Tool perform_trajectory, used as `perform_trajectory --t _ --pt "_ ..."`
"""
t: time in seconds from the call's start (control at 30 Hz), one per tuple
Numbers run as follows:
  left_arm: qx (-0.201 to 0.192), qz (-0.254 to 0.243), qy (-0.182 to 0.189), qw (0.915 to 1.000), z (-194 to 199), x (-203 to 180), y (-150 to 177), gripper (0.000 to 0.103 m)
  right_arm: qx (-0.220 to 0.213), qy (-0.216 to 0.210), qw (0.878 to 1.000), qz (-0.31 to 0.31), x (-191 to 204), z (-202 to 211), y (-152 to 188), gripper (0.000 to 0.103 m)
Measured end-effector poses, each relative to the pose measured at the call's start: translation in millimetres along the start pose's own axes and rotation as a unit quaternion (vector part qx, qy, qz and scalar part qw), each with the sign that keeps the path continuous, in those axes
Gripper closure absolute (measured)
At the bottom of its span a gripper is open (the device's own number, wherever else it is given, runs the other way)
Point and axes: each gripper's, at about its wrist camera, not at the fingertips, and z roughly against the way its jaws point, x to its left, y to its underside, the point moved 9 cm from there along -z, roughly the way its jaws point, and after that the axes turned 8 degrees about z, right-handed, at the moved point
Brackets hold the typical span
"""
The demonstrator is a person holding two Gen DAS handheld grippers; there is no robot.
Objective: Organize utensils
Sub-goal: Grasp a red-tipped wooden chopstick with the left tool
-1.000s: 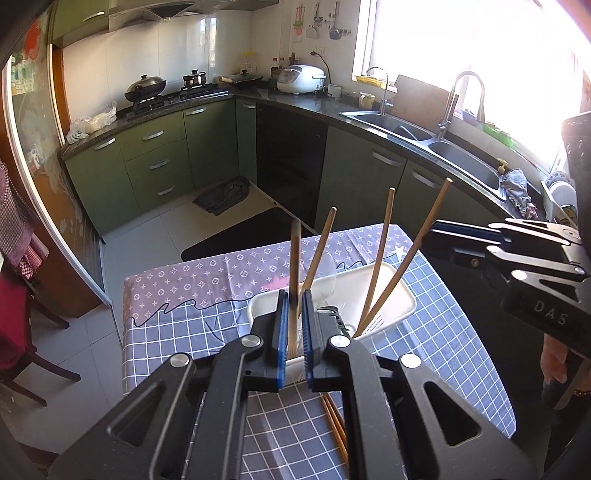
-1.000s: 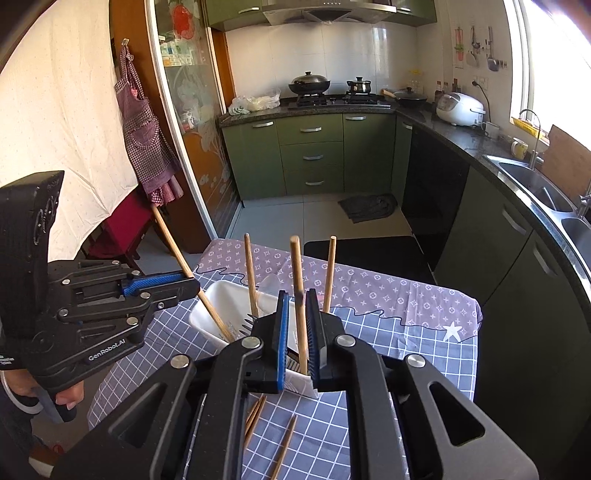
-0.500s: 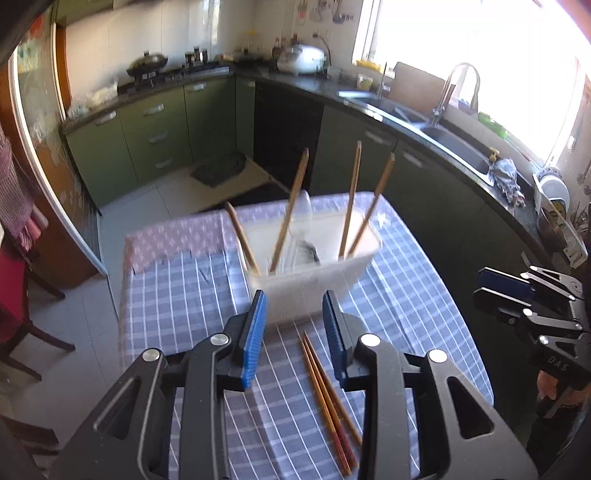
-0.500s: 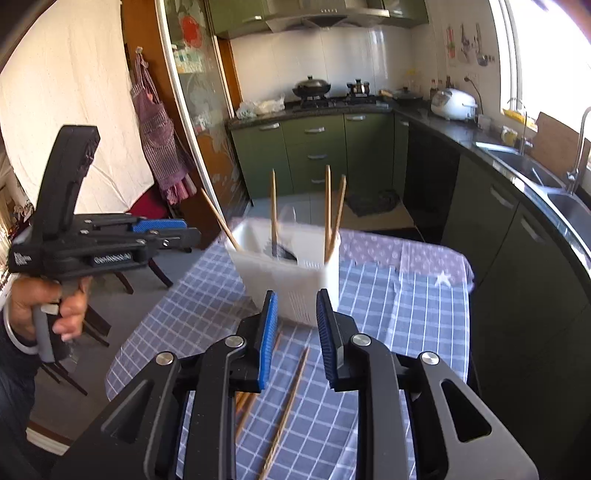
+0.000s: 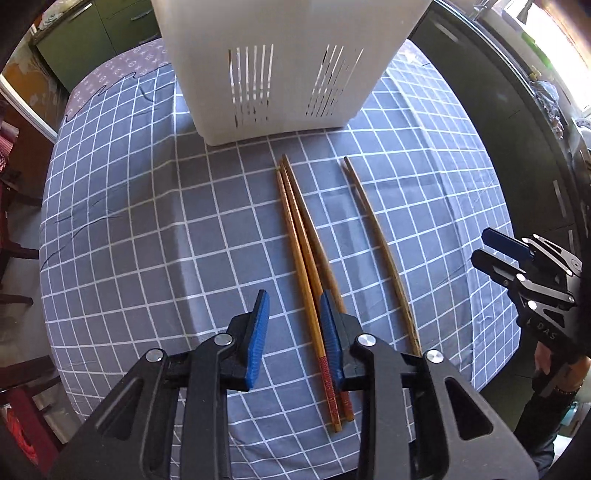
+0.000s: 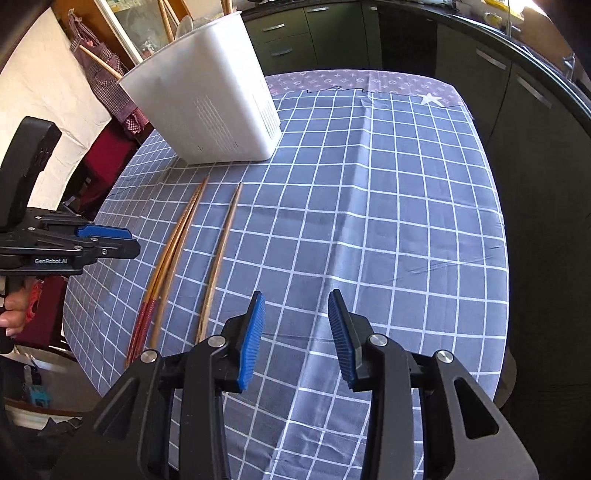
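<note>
White utensil holder (image 6: 207, 99) with upright chopsticks (image 6: 165, 18)

A second ago both my grippers were clamped on chopsticks standing in the white holder (image 5: 280, 62). Both have since let go and dropped low over the tablecloth (image 6: 388, 206). The left gripper (image 5: 293, 325), jaws slightly narrowing, now hangs over the three bundled chopsticks (image 5: 306, 254); the right gripper (image 6: 297, 328), jaws widening, has nothing between them.
</note>
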Motion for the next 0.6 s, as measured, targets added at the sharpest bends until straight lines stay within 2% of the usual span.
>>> perform_trajectory --t 0.17,0.6 --pt "0.018 0.009 -0.028 0.9994 -21.4 0.8 -2.9 0.085 -0.004 -0.005 1.000 0.015 9.3 -0.9 -3.1 0.066" --pt "0.032 0.008 -0.045 0.9984 -32.7 -17.9 -9.4 0.085 -0.003 -0.012 1.000 0.021 15.1 -1.0 -0.5 0.064"
